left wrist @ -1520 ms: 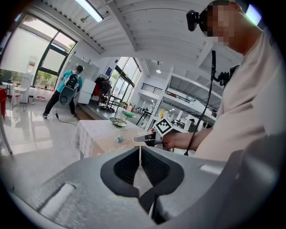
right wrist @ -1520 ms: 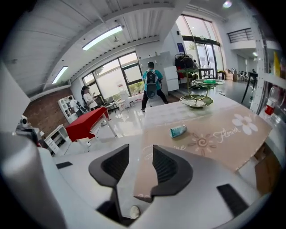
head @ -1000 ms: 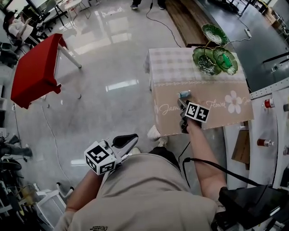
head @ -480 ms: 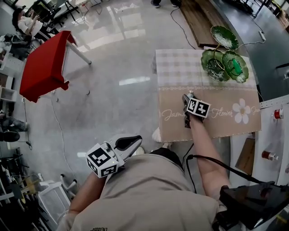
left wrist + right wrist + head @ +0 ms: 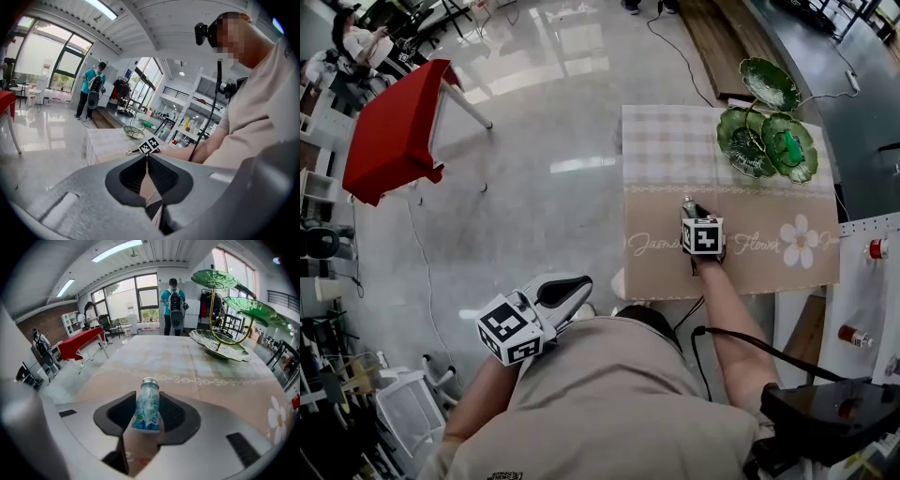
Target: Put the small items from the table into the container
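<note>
So the small bottle (image 5: 146, 413) is sat right between the fingers of the right gripper (image 5: 148, 401), long axis upright in that view with the cap out past the tips. The fingers are being closed on it, and the pads look pressed to both sides. The green leaf dishes (image 5: 219, 344) are found beyond the fingertips and off to the right, across the tabletop (image 5: 154, 357). The left gripper (image 5: 146, 158) is held well back, fingers together on nothing. The bottle's base is hidden, so whether it's lifted can't be told.

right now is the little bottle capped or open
Capped: the small bottle, between the closing jaws of the right gripper, has a silver cap on its neck.
</note>
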Tool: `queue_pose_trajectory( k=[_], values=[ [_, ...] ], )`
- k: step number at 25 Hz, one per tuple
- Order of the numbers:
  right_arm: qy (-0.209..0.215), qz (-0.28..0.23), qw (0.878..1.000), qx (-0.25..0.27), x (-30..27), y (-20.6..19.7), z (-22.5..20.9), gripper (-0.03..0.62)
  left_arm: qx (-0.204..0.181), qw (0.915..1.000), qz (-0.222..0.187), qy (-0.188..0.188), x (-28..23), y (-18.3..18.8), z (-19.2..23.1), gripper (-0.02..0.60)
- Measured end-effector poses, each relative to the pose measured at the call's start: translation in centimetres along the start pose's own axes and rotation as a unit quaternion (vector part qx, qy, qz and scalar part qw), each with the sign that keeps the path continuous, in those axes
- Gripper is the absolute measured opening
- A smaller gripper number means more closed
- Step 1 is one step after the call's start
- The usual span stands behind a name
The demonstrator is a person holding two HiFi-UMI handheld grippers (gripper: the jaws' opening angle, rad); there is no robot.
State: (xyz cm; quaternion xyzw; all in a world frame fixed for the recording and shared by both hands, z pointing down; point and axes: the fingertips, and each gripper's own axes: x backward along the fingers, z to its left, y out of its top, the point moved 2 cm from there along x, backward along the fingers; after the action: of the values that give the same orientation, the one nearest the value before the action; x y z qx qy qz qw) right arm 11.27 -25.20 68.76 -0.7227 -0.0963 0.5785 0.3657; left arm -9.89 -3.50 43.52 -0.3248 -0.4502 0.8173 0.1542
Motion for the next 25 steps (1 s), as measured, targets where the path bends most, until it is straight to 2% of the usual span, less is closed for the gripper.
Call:
queue_pose_trajectory(
  k=[7,14,20,25],
  values=[
    [0.025,-0.013,0.999,0.033,2.9,0.8,-0.9,0.161,-0.007,0.9997,-0.001,-0.022,-3.3,1.1,-0.8,0.009],
    [0.045,-0.039,0.996,0.065,8.5,3.0,-2.5,0.161,-0.019,0.9982,-0.001,-0.058,-7.1,2.3,-2.5,0.009],
    [0.068,-0.060,0.992,0.084,13.9,5.8,-4.5,0.161,-0.026,0.9964,-0.003,-0.080,-10.1,3.0,-3.7,0.009],
    [0.063,-0.080,0.991,0.092,17.5,8.8,-7.5,0.161,-0.028,0.9952,-0.002,-0.093,-11.8,3.4,-4.6,0.008]
  ],
)
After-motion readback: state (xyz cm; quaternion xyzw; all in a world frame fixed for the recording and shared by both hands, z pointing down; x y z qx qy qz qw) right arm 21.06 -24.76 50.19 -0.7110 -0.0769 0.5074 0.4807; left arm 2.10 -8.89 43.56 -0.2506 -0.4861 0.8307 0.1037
